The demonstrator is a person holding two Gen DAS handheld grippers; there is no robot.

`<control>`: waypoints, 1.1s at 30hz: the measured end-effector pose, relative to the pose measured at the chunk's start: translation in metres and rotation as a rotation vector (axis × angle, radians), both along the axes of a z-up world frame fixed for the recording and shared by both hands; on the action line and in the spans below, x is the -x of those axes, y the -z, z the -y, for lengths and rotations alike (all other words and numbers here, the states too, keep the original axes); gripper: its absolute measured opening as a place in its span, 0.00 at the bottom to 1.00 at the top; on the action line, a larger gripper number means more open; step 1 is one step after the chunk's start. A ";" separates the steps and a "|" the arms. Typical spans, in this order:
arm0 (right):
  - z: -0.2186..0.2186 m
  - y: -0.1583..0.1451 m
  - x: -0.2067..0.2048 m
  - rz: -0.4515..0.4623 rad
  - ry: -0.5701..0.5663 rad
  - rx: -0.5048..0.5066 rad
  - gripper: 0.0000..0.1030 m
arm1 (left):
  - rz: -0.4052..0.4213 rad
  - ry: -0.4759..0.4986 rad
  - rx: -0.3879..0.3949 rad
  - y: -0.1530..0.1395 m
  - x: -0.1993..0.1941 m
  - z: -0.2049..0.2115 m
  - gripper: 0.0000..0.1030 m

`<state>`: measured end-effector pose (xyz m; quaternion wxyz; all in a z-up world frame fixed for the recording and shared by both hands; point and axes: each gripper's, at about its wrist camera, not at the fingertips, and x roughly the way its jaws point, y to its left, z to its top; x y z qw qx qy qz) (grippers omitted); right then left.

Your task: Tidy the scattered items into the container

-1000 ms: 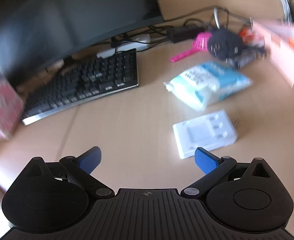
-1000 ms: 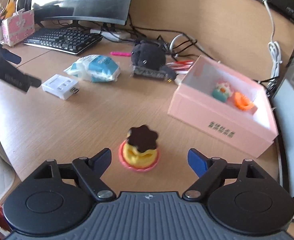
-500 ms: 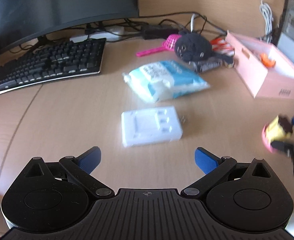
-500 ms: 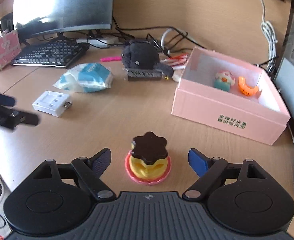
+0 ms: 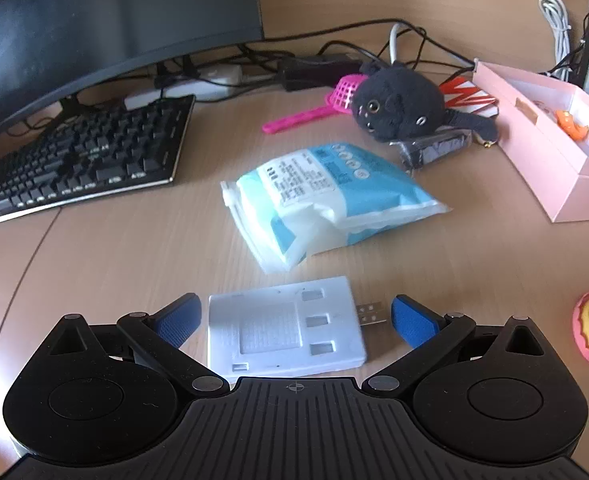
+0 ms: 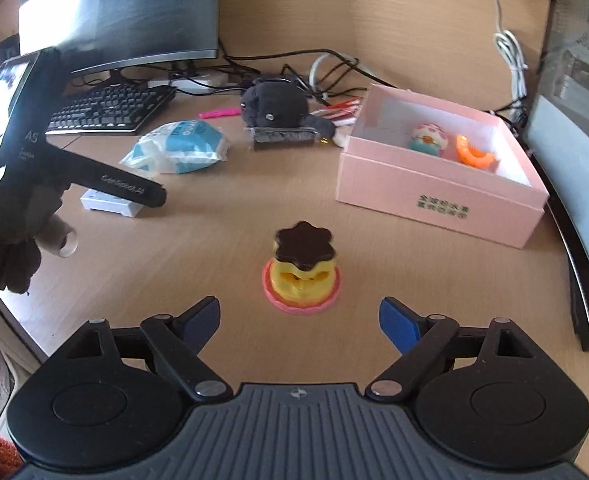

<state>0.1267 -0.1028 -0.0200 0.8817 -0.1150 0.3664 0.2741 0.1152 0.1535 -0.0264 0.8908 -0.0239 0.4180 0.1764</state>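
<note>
Left gripper (image 6: 134, 196): its black finger reads "GenRobot.AI" in pale letters; the body above it carries "AS" with smaller print underneath, too small to read. Pink box (image 6: 434, 200): two rows of dark green Chinese characters on the front wall, not legible. Blue-white wipes pack (image 5: 326, 196): white label with dense black print and a row of round icons, blurred, unreadable. Keyboard (image 5: 82, 160) key legends unreadable.
</note>
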 end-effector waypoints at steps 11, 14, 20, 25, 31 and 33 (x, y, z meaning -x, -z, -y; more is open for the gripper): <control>-0.003 0.003 -0.001 -0.016 -0.017 0.005 0.86 | 0.006 0.021 0.031 -0.001 0.005 -0.002 0.93; -0.006 0.004 -0.002 -0.020 -0.030 0.005 0.87 | 0.003 0.029 0.037 -0.004 0.010 0.000 0.93; -0.014 0.011 -0.011 -0.011 -0.044 0.016 0.87 | 0.017 0.083 0.076 -0.018 0.040 0.015 0.93; -0.021 0.018 -0.022 0.001 -0.053 0.021 0.87 | -0.013 0.159 0.111 -0.019 0.067 0.037 0.93; -0.029 0.024 -0.032 0.024 -0.071 0.031 0.77 | -0.020 0.199 0.109 -0.022 0.082 0.050 0.93; -0.030 0.025 -0.036 0.022 -0.071 0.031 0.77 | -0.013 0.197 0.106 -0.025 0.085 0.050 0.93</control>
